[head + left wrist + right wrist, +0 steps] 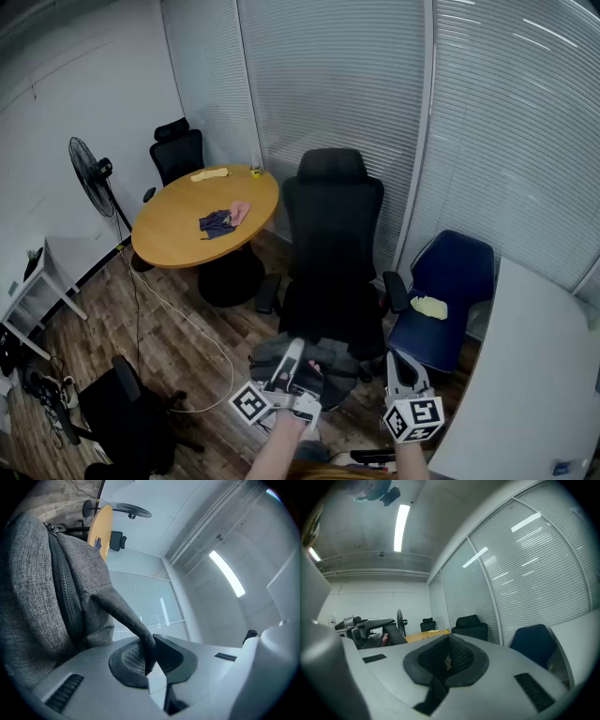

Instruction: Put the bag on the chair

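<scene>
Bag (305, 361) hangs by its strap (124, 613), clamped in left gripper (150, 657), apparently to clear the black chair (333, 234) seat edge. Right gripper (447, 660) jaws together, empty, standing by.

Left gripper (300, 351) tilts upward, jaws clamped; right gripper (397, 360) level, jaws together.
</scene>
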Tool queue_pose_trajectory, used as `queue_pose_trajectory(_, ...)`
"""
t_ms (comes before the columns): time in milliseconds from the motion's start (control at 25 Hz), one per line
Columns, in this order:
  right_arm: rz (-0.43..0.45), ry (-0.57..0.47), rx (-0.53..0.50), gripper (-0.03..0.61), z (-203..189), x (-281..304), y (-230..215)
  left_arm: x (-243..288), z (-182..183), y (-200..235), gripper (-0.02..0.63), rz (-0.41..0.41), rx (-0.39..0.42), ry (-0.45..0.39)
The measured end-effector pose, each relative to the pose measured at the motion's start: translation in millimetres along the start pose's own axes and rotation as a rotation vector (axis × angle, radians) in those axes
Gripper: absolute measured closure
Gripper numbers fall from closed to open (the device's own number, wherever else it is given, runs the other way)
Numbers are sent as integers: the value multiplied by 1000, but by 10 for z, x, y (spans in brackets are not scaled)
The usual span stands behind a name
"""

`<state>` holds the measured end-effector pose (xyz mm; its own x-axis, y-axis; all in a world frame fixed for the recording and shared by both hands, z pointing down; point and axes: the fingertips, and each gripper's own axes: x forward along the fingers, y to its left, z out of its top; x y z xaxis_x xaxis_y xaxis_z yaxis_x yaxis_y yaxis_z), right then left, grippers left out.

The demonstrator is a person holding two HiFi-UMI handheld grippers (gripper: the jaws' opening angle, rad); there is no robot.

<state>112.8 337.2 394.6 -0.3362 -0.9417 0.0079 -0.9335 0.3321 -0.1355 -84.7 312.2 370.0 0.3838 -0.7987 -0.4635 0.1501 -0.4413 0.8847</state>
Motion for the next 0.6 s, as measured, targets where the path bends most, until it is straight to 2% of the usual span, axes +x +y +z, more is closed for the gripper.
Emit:
queue_pose_trajectory(320, 23, 5, 8, 568, -5, 17, -49, -37, 82, 75, 572, 29, -28, -57)
queue_pose_trajectory(600, 61, -27, 42, 568, -36, 207, -107, 71, 126, 199, 571, 38, -26, -54)
